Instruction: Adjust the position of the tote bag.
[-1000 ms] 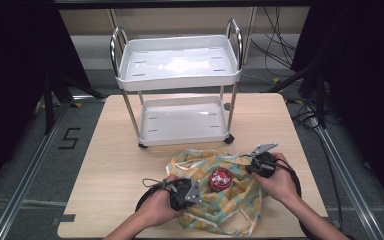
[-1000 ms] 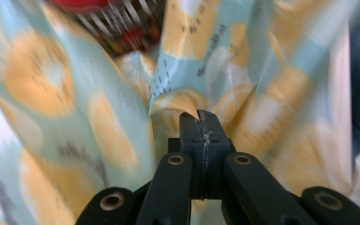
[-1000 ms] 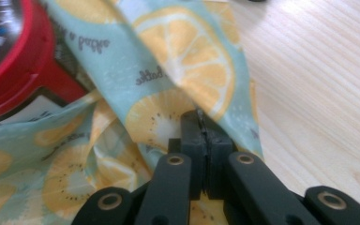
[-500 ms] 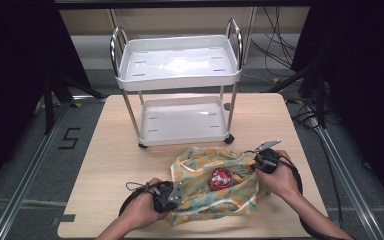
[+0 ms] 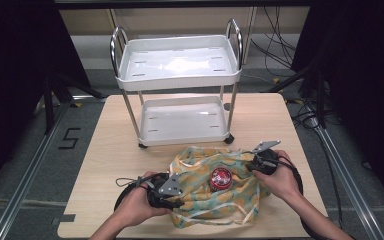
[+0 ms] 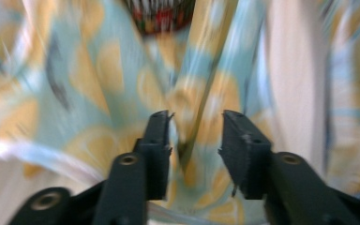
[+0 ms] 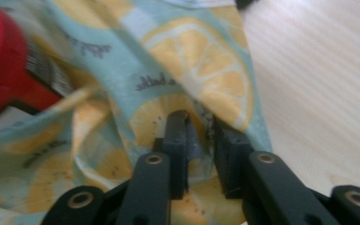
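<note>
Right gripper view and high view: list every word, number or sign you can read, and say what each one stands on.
"5": dark numeral on the grey floor left of the table, in the high view.
"elle belle" or similar: small dark script on the lemon-print cloth, in the right gripper view; the first letters are uncertain.
More script on the same cloth, upper left and lower left: too blurred to read.
Red tin: its printed label is too blurred to read.

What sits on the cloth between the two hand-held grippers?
In the high view, a small red can rests on the lemon-print cloth, between the left hand-held gripper and the right hand-held gripper.
</note>
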A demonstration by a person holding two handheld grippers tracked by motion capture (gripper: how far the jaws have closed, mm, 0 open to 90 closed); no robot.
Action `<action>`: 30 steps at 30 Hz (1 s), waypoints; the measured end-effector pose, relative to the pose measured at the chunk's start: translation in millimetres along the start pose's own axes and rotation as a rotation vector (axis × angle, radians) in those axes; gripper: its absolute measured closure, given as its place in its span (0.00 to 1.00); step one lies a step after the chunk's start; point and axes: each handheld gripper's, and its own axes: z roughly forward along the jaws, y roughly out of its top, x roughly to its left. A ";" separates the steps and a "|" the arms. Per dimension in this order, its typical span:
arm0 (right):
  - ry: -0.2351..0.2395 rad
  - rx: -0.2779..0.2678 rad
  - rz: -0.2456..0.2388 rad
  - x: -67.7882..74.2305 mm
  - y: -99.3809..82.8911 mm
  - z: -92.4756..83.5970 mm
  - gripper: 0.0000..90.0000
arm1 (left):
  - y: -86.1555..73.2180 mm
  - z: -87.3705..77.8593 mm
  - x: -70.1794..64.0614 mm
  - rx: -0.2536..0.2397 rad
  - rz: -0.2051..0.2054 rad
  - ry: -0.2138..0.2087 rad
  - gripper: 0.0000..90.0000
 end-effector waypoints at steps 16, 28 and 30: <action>0.128 -0.147 -0.100 41.1 12.3 -51.5 1.00 | 37.7 -0.2 14.1 -0.148 -0.074 0.033 0.60; 0.079 -0.099 -0.095 22.9 13.9 -15.9 1.00 | 33.5 27.0 47.6 -0.035 -0.116 0.206 0.69; 0.078 -0.048 -0.115 18.8 8.8 -6.2 1.00 | 28.6 35.7 51.8 0.006 -0.110 0.205 0.71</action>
